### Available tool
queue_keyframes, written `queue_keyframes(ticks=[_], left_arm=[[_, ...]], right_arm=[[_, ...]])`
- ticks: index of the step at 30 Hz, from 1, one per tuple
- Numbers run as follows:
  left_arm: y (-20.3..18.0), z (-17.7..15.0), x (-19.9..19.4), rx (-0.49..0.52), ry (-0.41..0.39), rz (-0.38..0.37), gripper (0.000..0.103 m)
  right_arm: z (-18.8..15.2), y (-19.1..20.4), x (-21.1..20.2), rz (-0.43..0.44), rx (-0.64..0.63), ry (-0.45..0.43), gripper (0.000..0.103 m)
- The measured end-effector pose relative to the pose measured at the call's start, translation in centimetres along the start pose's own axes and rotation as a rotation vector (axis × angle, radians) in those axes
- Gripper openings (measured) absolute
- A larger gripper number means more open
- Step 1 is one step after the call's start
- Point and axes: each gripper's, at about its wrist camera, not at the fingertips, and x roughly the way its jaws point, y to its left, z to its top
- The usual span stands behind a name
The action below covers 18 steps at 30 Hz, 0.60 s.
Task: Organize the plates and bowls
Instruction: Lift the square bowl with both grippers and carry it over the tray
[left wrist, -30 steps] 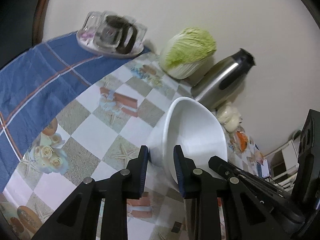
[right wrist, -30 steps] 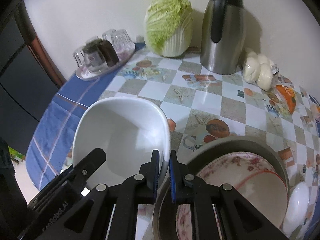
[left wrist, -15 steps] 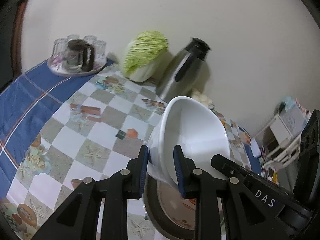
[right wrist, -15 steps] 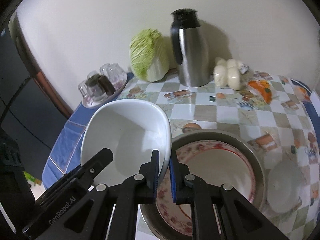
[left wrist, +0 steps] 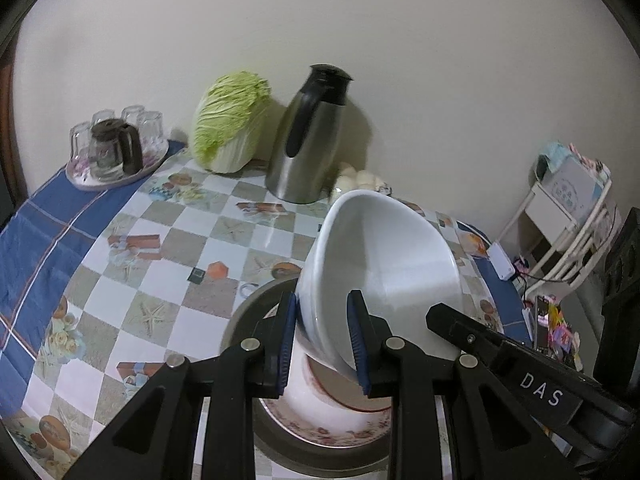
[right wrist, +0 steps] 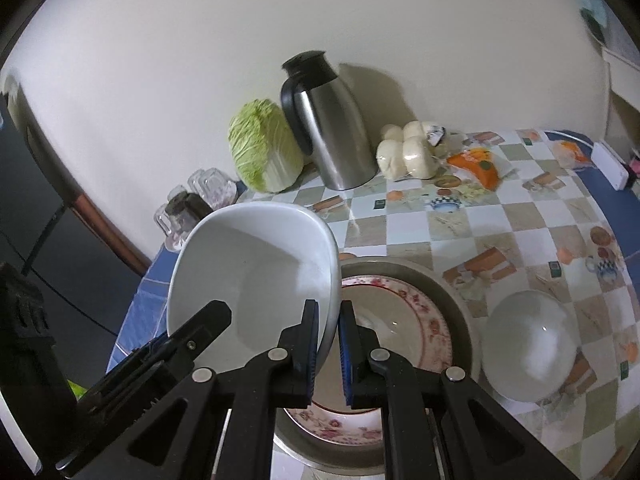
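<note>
Both tongs, left tongs point(left wrist: 322, 334) & right tongs point(right wrist: 328, 344), are clamping opposite rims of the white bowl point(left wrist: 380, 276), tilted, hanging just above the floral plate point(right wrist: 404, 320) in the metal basin point(right wrist: 448, 300); drop is straight down.

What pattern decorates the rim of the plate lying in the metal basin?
Red-pink flowers on a white plate, with a thin red line inside; clearest in the right wrist view.
</note>
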Motion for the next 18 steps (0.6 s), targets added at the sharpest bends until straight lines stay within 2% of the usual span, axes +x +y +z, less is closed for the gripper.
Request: queue_keyframes(ticks=[6,18], left_arm=[[-2.1,-0.4,0.3,0.055,0.012,0.027,0.027],[-4.0,-1.2,1.3,0.074,0.047,0.067,0.027]], right_arm=[[-0.3,-2.1,-0.9,0.02,0.047,-0.004,0.012],[-0.4,-4.3,-1.4,0.055,0.07,0.002,0.014]])
